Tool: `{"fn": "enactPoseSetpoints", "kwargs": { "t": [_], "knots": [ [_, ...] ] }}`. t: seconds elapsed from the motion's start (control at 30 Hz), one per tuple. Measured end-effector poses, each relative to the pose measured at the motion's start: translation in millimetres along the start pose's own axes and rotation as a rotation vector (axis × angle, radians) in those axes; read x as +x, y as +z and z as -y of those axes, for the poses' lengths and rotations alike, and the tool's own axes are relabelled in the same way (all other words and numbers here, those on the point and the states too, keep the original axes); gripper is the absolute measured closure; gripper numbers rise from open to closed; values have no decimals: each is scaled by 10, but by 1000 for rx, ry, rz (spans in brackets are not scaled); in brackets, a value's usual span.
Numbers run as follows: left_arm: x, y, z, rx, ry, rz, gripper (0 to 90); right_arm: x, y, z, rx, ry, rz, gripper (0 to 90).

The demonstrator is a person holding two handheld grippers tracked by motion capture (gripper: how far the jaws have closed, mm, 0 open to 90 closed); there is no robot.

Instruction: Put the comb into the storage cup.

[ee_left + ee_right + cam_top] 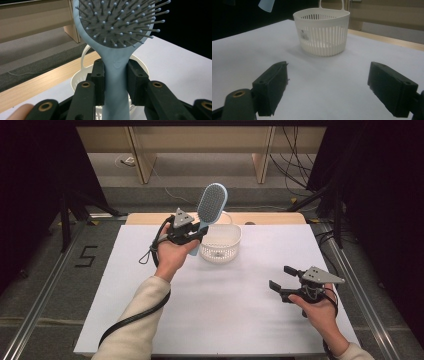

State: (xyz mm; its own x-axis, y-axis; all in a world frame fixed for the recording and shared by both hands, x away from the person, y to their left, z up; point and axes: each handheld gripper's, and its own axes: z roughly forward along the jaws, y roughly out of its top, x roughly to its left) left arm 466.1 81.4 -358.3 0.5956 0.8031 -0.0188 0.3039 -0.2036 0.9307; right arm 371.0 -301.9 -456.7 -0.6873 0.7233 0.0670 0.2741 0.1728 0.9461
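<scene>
A light blue hairbrush [211, 204] with a grey bristle pad is held up in the air, head raised and tilted to the right. My left gripper [196, 236] is shut on its handle; in the left gripper view both pads press the handle [115, 75] just below the head. Right beneath it a white slotted basket [220, 244] stands on the table, also seen behind the jaws [77, 80]. My right gripper [283, 277] hovers low at the table's right with its jaws wide open and nothing between them, facing the basket [322, 30].
A white sheet [215, 320] covers the tabletop, with a wooden strip [270, 218] along its far edge. Wooden furniture [200, 145] and cables lie on the floor beyond. Dark stands flank both sides of the table.
</scene>
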Motion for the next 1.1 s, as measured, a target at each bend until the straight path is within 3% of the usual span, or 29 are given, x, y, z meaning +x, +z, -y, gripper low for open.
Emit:
{"fn": "enactPoseSetpoints", "kwargs": {
  "t": [1.1],
  "knots": [
    [12,103,-37,5,-3,-1,700,-3,-1,1,3,2,1,174]
  ]
}}
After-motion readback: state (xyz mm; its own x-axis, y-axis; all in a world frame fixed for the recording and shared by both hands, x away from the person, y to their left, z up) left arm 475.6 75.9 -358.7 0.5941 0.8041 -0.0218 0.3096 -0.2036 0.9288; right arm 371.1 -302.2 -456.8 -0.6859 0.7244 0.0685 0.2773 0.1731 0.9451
